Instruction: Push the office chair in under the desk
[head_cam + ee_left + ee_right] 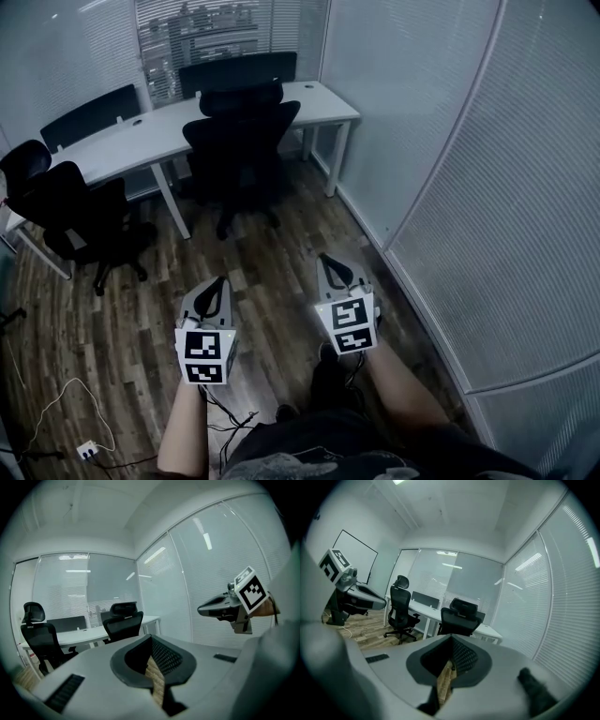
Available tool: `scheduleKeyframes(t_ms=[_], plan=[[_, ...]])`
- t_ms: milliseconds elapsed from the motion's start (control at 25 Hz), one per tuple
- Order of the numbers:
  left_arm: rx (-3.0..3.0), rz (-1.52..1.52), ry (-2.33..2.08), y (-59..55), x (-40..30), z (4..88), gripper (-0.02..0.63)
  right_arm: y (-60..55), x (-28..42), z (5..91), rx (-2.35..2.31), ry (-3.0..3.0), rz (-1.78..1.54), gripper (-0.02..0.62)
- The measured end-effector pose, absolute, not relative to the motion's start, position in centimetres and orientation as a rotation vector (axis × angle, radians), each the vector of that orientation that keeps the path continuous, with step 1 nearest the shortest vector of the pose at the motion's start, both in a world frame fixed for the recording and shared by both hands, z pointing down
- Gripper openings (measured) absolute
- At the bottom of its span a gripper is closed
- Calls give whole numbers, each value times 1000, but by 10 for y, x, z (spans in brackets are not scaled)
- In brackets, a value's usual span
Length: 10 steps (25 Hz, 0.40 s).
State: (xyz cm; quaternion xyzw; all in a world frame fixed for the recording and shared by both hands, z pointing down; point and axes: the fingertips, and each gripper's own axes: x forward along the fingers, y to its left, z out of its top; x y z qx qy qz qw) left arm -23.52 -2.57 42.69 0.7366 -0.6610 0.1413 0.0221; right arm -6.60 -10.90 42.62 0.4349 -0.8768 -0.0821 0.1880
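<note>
The left gripper (222, 280) and the right gripper (322, 257) are held side by side above the wood-plank floor (281, 253), both pointing toward the white table (323, 101). On each of the 2 grippers the fingers are pressed together with nothing between them, as the left fingers (165, 657) and the right fingers (464, 657) show.

The black office chair (240, 141) stands straight ahead, well apart from both grippers. Its back is turned toward the person and its headrest and backrest rise in front of the table's near edge. Its wheeled base sits out on the floor in front of the table.

Another black chair (66, 208) stands farther left along the same table. A glass wall with blinds (487, 187) curves along the right side. A thin white cable (56, 403) lies on the floor at the lower left.
</note>
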Motion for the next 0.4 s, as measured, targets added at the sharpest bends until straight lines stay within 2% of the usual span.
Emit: scheduleKeyframes(t_ms=[400], plan=[[2273, 405, -2065, 17, -235, 430, 14, -67, -74, 433, 1176, -2486, -251, 21]])
